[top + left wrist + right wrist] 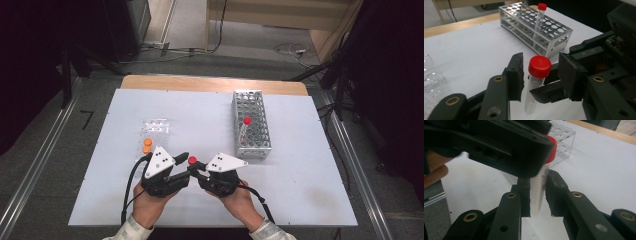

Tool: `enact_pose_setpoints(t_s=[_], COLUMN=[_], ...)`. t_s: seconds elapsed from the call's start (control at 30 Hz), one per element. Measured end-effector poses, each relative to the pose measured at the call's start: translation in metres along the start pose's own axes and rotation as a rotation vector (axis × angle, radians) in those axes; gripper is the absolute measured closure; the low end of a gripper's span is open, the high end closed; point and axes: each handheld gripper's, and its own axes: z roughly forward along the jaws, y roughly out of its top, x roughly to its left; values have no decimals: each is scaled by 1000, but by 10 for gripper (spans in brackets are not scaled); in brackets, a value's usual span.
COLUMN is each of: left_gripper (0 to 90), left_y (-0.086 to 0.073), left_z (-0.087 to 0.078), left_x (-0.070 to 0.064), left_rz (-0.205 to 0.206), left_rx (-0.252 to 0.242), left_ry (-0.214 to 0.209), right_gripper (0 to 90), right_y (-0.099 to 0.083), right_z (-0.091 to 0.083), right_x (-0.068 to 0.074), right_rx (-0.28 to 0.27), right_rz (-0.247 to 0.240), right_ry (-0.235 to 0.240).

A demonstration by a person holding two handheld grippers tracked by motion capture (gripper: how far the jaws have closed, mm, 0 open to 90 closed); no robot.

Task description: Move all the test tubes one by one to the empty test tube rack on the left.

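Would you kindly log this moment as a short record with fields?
Held item: red-capped tube, upright
Right gripper: jaws closed on the tube body
Left gripper: jaws open on either side of the cap, apart from it
Metal rack: one red-capped tube standing in it
Clear rack: two orange caps near it

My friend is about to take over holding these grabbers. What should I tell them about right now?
Right gripper: shut on the red-capped tube, jaws clamped on its clear body, tube upright above the table.
Left gripper: open, jaws on either side of the tube's cap, not touching it.
Metal rack: to the right, one red-capped tube in the rack standing in it already.
Clear rack: to the left, with two orange-capped tubes beside it.
Done: one tube racked, the next one lifted.
Left: probably carry the held tube to a free hole in the metal rack; the orange ones may follow.
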Motion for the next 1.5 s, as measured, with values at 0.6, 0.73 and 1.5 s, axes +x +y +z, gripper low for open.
enact_pose_setpoints(t_s=[0.6,0.73,1.5], left_gripper=[699,700,700], left_y=[9,15,34], left_z=[-17,-29,-81], left_x=[5,14,56], left_rz=[3,-22,-79], left_rx=[-27,-53,-93], left_ry=[20,39,144], right_gripper=[469,385,367], right_y=[7,9,9], right_z=[-8,-11,-19], right_x=[7,3,-12], right_rx=[-14,-15,-22], right_rz=[-22,-16,19], right_ry=[43,43,-7])
